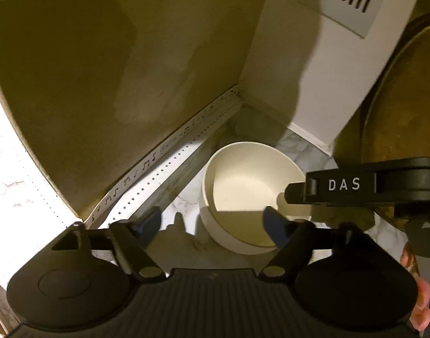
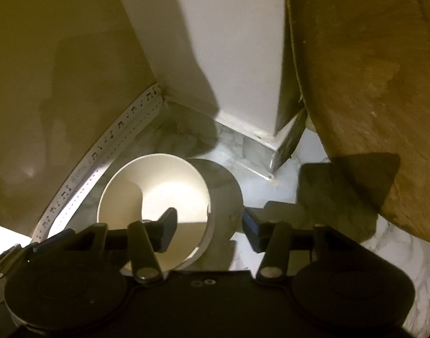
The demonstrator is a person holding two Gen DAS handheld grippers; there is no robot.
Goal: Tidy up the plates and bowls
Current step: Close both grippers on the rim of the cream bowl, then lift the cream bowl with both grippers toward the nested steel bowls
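Note:
A white bowl (image 1: pixel 243 180) stands upright on the marble counter in a corner by the wall. My left gripper (image 1: pixel 212 222) is open and straddles the bowl's near left rim. One of its pads is inside the bowl and the other is outside, clear of the wall. My right gripper (image 2: pixel 210 225) is open too and straddles the bowl's (image 2: pixel 169 188) right rim, its left pad inside and its right pad outside, with gaps on both sides. From the left wrist view, one right-gripper finger (image 1: pixel 296 194) reaches over the bowl's right rim.
A white appliance (image 1: pixel 313 70) with a vent grille stands behind the bowl. A large round brown board (image 2: pixel 369 84) leans at the right, close to the right gripper. A white patterned strip (image 1: pixel 164 152) runs along the olive wall. A person's fingers (image 1: pixel 420 295) show at the lower right.

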